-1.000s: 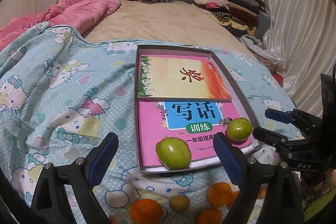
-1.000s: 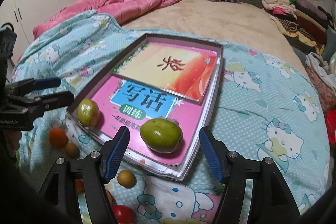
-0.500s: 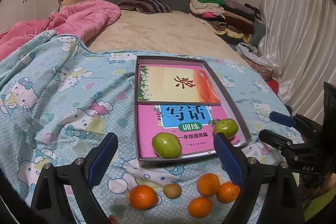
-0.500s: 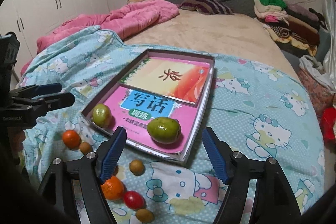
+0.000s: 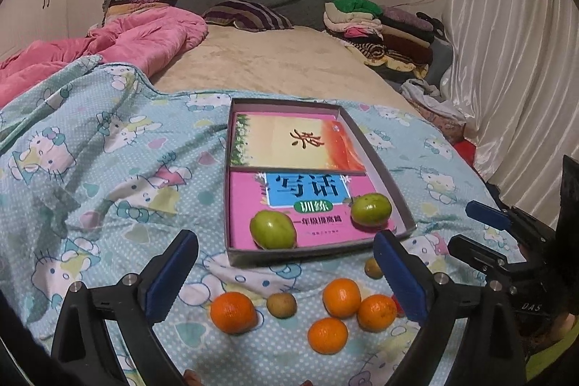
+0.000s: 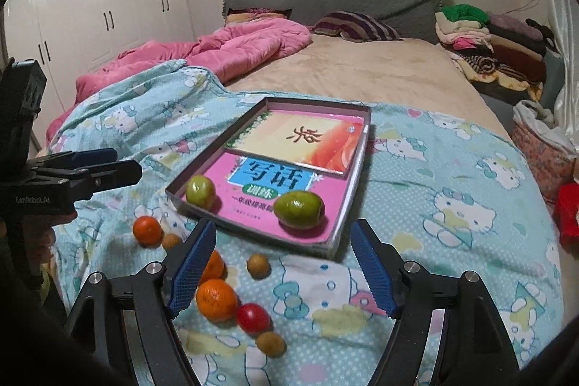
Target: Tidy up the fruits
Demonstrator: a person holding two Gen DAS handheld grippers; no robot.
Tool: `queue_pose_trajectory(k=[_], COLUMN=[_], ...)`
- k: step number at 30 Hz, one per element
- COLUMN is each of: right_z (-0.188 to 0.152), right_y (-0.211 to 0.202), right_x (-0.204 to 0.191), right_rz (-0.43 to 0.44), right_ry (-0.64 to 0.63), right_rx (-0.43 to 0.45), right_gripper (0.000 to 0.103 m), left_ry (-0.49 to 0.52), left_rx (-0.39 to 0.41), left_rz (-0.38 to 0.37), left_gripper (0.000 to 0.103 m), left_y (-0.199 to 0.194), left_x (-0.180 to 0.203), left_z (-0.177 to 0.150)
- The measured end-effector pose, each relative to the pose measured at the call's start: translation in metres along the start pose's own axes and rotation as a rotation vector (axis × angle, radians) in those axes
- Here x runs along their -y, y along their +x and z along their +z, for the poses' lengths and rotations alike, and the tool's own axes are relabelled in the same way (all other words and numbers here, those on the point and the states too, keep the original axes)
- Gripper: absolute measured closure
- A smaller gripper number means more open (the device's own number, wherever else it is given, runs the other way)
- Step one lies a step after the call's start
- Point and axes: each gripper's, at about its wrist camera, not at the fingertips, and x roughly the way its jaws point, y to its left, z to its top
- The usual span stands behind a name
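you've pulled both tongs back, left gripper [image 5: 286, 272] and right gripper [image 6: 282, 263] released, empty, jaws just widened. two green fruits [image 5: 273, 229] sit at the tray's [image 5: 383, 169] near edge; oranges [image 5: 233, 312] wait on the blanket [image 5: 108, 169].

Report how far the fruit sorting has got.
Done: two green fruits lie in the tray on the pink book. In hand: nothing; left gripper and right gripper have just been opening, nothing between the jaws. Left: four oranges, small brown fruits and a red one on the blanket.
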Motion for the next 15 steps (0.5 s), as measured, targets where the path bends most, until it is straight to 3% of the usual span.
queue_pose_trajectory(k=[15], right_z=[-0.020], right_y=[-0.013], right_x=[-0.010], right_rz=[-0.023], right_ry=[-0.027], right_rx=[0.010], right_gripper=[0.025], left_ry=[0.018], left_rx=[-0.030], left_rz=[-0.017], left_gripper=[0.005], left_y=[0.000], left_x=[0.010], left_z=[-0.026])
